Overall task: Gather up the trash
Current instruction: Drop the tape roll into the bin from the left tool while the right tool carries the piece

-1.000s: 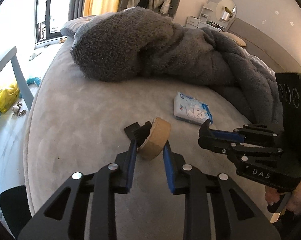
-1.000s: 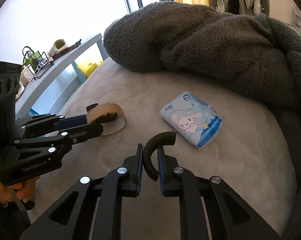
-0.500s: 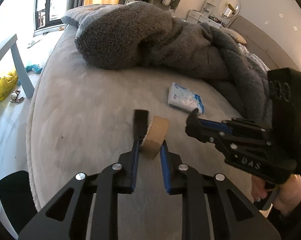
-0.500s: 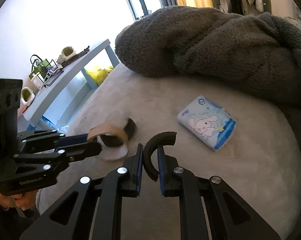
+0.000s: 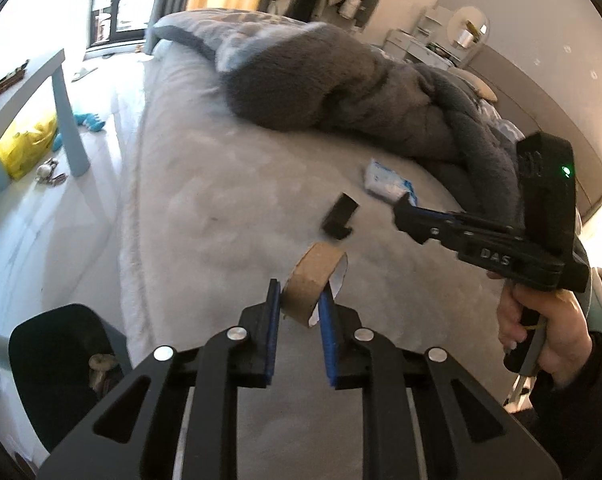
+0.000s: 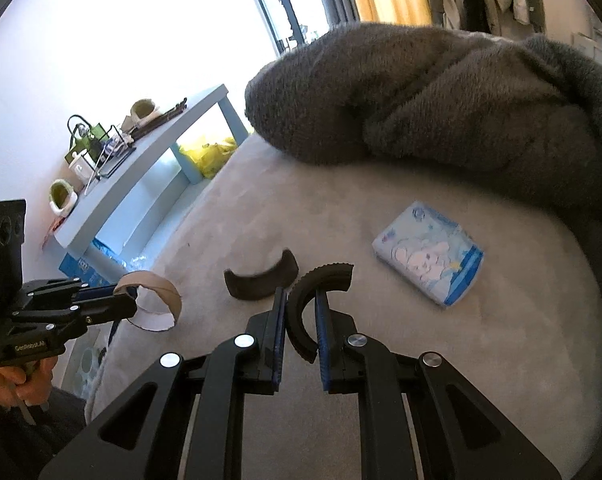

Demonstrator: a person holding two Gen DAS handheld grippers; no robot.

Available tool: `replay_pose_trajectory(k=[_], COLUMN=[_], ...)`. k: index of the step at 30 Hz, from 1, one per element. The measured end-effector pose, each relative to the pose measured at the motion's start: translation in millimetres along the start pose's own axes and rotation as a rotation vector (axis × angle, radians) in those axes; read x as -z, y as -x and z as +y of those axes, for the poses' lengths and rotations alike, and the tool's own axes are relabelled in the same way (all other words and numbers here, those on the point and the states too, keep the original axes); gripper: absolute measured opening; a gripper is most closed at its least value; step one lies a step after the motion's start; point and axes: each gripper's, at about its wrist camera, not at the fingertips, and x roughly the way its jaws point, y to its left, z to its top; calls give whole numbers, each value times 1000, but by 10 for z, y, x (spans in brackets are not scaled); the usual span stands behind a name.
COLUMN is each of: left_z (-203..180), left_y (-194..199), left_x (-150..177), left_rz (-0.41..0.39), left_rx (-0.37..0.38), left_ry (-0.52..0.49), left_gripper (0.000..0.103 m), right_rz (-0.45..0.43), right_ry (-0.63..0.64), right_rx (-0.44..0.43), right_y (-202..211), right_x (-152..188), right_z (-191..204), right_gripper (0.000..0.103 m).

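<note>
Here the left tool [image 5: 299, 300] pinches a cardboard tape core [image 5: 315, 282], lifted off the bed [image 5: 221, 200]. The right tool [image 6: 299, 300] clamps a black curved piece [image 6: 305, 312]; another curved piece [image 6: 261, 278] and a tissue pack [image 6: 429, 258] lie on the bed.

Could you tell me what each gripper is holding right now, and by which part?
The left gripper pinches the cardboard ring across its wall, near its lower edge. The right gripper clamps the curved black piece at mid-arc.
</note>
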Motion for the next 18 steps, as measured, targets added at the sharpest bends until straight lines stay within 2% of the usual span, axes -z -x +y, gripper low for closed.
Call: replay_pose_trajectory(k=[5, 9, 18], left_z=[-17, -76, 148], left_y=[155, 286, 494], left_x=[-57, -38, 94], left_rz=[-39, -61, -94], left_rx=[-13, -51, -34], left_ry=[-3, -35, 4], left_gripper=[20, 20, 20], right_rz=[-40, -56, -59], right_ry=[8, 39, 93], right_rx=[-3, -12, -22], right_y=[89, 111, 17], right_x=[-92, -141, -151], right_z=[208, 503, 1089], right_gripper=[14, 14, 14])
